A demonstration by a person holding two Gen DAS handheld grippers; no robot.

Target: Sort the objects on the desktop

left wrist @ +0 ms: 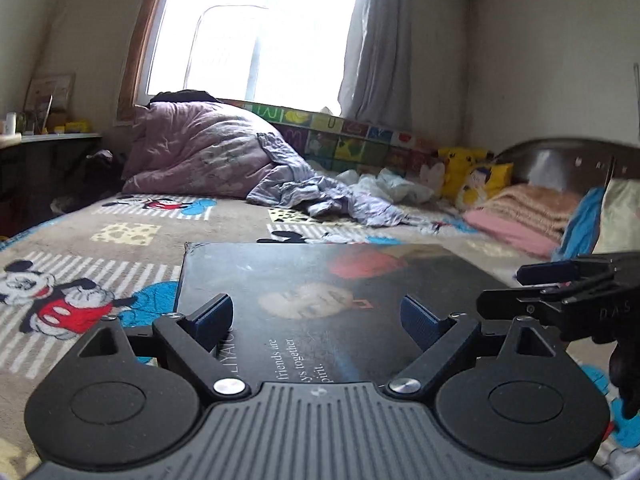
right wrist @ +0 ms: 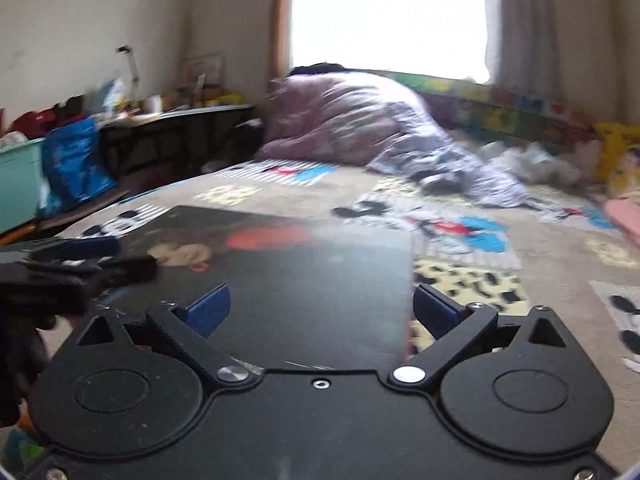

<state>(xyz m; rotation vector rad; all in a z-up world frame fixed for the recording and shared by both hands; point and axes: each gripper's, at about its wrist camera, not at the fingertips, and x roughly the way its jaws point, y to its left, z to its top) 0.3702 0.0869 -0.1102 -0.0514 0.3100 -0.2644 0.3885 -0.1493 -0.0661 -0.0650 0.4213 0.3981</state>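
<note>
A large dark flat board or book (left wrist: 320, 300) with a printed picture and white lettering lies on the Mickey Mouse bedspread (left wrist: 100, 240). My left gripper (left wrist: 320, 316) is open, its blue pads spread just above the board's near part. My right gripper (right wrist: 320, 308) is open too, over the board's (right wrist: 280, 280) right near corner, one pad past its right edge. Each gripper shows in the other's view: the right one at the right edge of the left wrist view (left wrist: 560, 300), the left one at the left edge of the right wrist view (right wrist: 80, 264).
A pink quilt (left wrist: 200, 148) and crumpled clothes (left wrist: 328, 196) lie at the back of the bed. Yellow plush toys (left wrist: 468, 172) and folded blankets (left wrist: 528, 208) sit at the right. A cluttered desk (right wrist: 176, 116), blue bag (right wrist: 72, 164) and teal bin (right wrist: 16, 188) stand left.
</note>
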